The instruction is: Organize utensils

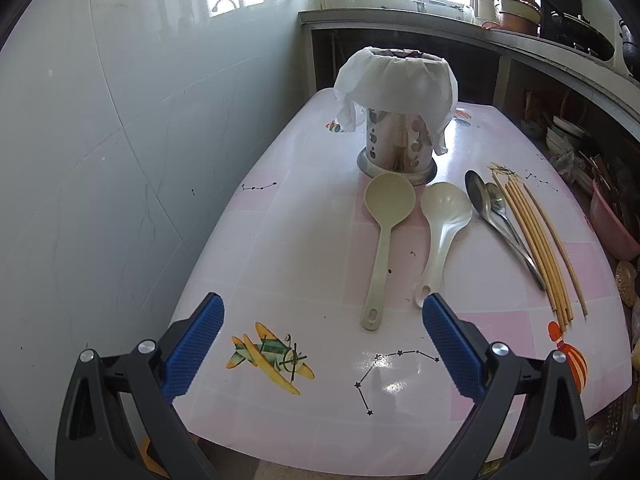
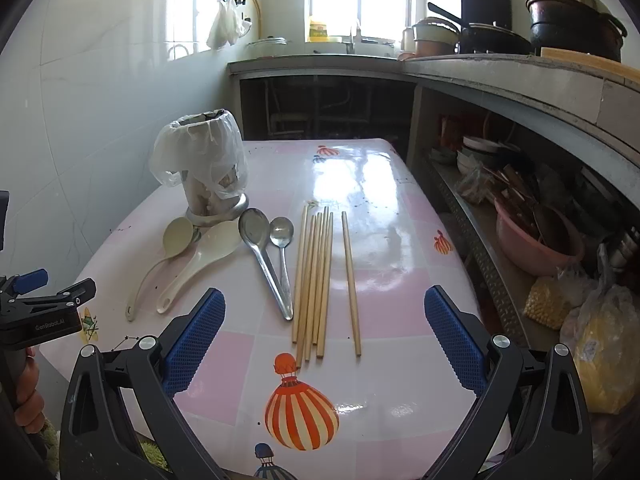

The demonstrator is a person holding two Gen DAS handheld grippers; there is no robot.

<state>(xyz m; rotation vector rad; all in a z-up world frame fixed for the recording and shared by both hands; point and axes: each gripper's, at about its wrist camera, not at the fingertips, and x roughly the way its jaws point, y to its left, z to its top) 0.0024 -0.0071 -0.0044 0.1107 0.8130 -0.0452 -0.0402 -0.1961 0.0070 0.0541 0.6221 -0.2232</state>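
A metal utensil holder (image 1: 396,148) (image 2: 210,188) lined with a white plastic bag stands at the back of the pink table (image 1: 288,240) (image 2: 380,312). In front of it lie a pale green ladle (image 1: 386,216) (image 2: 176,240), a white rice spoon (image 1: 442,220) (image 2: 208,252), two metal spoons (image 1: 492,208) (image 2: 264,248) and several bamboo chopsticks (image 1: 536,240) (image 2: 316,276). My left gripper (image 1: 322,324) hovers open over the near table edge, short of the ladle's handle. My right gripper (image 2: 324,320) is open above the chopstick ends, nothing between its fingers.
A tiled wall (image 1: 100,160) runs along the table's left side. To the right a concrete counter (image 2: 500,76) holds pots, with a shelf below carrying a pink basin (image 2: 532,240) and bags. The left gripper's body (image 2: 36,312) and a hand show at the right view's left edge.
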